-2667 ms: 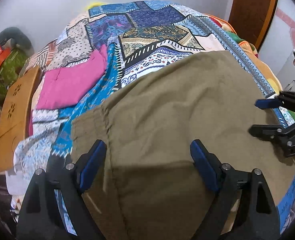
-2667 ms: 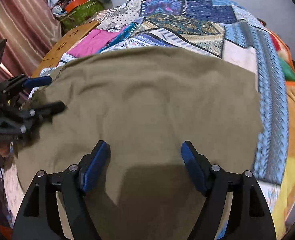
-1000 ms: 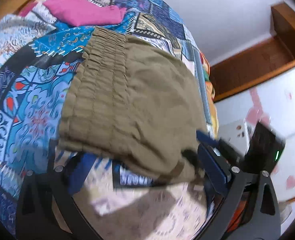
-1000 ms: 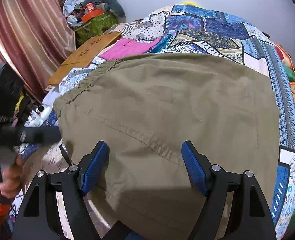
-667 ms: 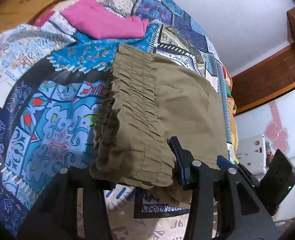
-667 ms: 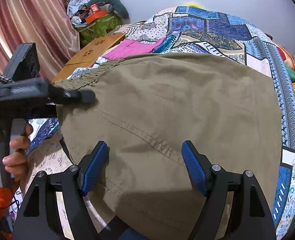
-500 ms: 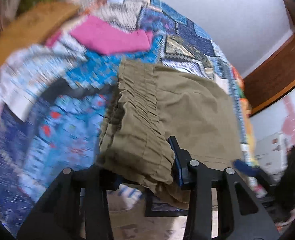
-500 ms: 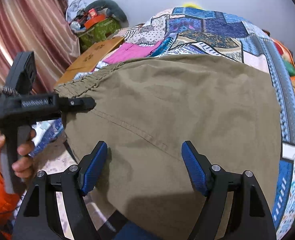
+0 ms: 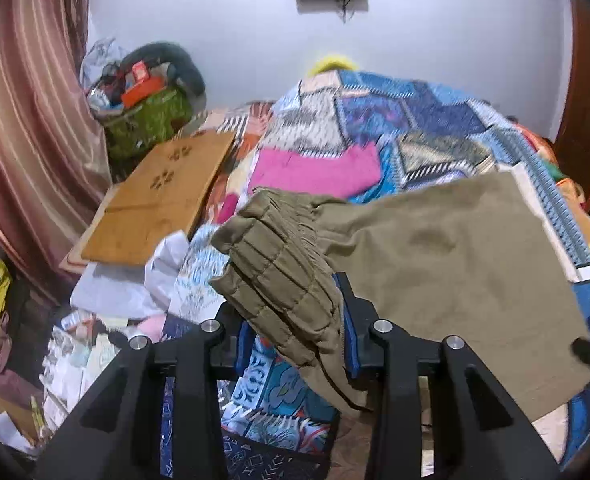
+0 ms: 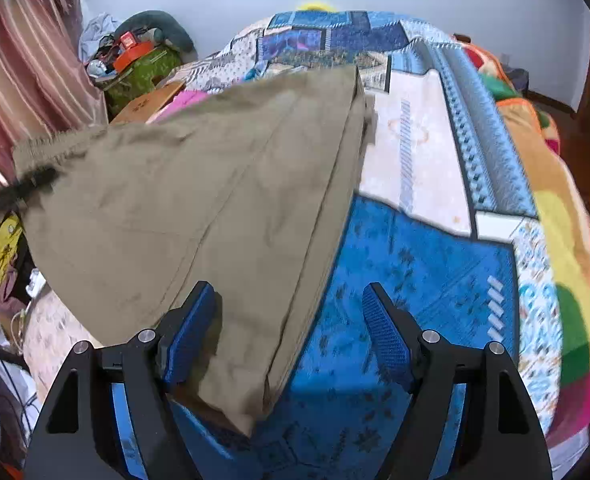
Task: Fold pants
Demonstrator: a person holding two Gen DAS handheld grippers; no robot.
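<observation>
The left hand-held gripper (image 9: 295, 344) pinches the waistband of the pants (image 9: 447, 264) over the bed (image 10: 427, 264). The right hand-held gripper (image 10: 291, 340) is spread.

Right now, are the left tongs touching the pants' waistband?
Touching. The left wrist view shows the left tongs closed on the gathered waistband of the pants, blue pads pressed against the fabric on both sides.
</observation>
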